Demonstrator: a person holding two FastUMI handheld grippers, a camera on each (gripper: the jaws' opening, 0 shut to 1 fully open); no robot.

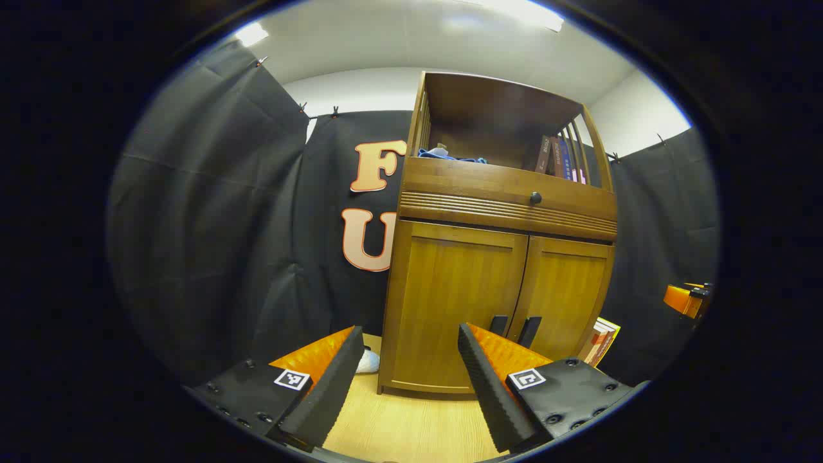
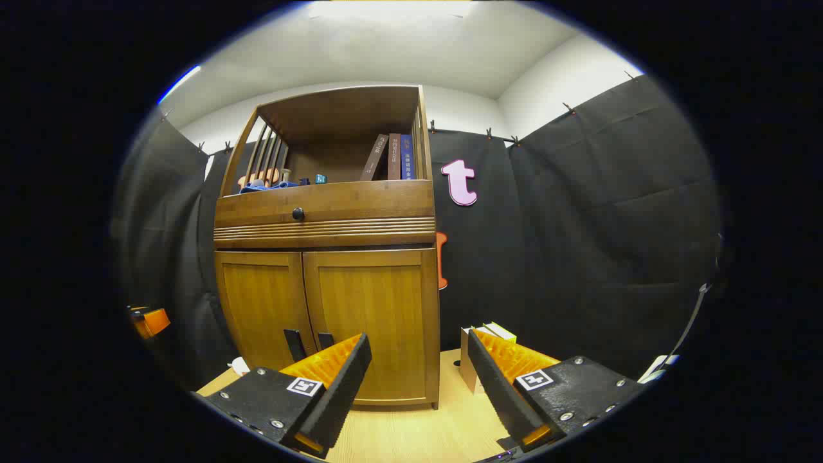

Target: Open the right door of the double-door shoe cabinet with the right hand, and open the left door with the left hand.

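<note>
Left hand-held gripper [image 1: 409, 379] fingers spread — right hand-held gripper [image 2: 418, 386] likewise, nothing held.

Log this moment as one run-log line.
phase: approach | left door: closed | right door: closed | left gripper: open, empty | right gripper: open, empty

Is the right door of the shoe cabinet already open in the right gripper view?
No, the right door lies flush beside the left door, both closed, and the right gripper is apart from it.
</note>
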